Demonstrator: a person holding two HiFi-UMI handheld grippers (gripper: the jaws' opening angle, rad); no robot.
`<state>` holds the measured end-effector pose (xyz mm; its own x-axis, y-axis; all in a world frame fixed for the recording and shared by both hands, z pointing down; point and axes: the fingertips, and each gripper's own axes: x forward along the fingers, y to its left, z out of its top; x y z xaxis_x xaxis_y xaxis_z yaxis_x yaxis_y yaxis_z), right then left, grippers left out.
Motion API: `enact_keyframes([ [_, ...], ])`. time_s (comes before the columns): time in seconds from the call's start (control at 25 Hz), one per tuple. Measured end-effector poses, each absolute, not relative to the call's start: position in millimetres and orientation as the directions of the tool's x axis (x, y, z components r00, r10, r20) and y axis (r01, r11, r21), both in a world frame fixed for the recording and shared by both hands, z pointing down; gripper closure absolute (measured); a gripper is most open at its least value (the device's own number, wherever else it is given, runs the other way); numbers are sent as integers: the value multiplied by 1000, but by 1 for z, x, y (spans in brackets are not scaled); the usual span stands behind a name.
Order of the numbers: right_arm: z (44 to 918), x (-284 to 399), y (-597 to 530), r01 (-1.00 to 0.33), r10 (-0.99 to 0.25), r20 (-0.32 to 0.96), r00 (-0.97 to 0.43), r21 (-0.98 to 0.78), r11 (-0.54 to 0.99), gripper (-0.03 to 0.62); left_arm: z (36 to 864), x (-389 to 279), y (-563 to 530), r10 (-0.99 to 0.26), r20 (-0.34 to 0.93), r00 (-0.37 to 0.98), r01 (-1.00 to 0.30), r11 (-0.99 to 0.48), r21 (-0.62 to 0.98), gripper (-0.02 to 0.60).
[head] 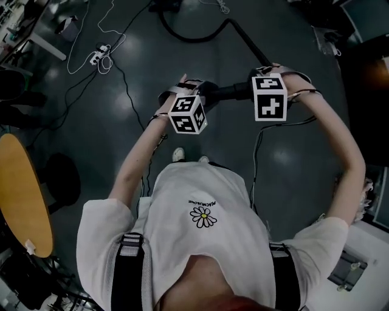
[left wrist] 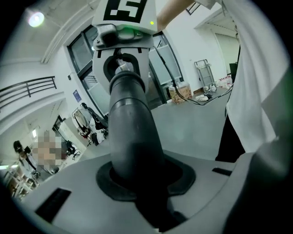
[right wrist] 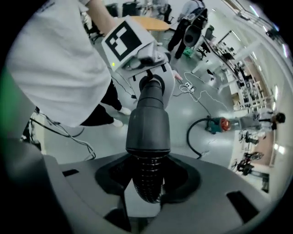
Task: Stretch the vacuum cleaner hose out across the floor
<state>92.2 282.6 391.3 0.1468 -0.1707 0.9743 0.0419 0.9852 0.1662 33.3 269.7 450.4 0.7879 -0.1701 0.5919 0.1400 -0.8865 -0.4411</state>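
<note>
The black vacuum hose curves over the dark floor from the vacuum cleaner at the top edge to my hands. Its smooth rigid end tube spans level between both grippers. My left gripper is shut on that tube, which fills its jaw notch and runs up to the other gripper. My right gripper is shut where the ribbed hose meets the grey cuff. In the right gripper view the red and teal vacuum body lies on the floor with a hose loop beside it.
A round orange table stands at the left. A white power strip with thin white cables lies at the upper left, and black cables cross the floor. A white cabinet sits at the lower right. My shoes are just under the grippers.
</note>
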Motion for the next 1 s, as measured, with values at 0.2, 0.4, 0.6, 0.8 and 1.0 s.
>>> enact_keyframes([
  [0.2,383,128,312,-185,-88,996,28,92,978,417,437,75,275,-252,453,855,-36,-901,-433,495],
  [0.4,368,130,318,-405,-143,963,-230,39,914,418,398,68,262,-463,219,859,-305,-806,-507,468],
  [0.6,379,117,332,-520,-156,891,-426,-100,849,418,391,49,259,-549,185,815,-347,-718,-603,379],
  [0.8,388,94,352,-576,-163,798,-580,-260,775,418,387,26,265,-517,143,844,-299,-674,-675,259],
  [1.0,385,85,361,-603,-183,720,-670,-383,699,418,370,-27,277,-564,88,821,-336,-602,-724,253],
])
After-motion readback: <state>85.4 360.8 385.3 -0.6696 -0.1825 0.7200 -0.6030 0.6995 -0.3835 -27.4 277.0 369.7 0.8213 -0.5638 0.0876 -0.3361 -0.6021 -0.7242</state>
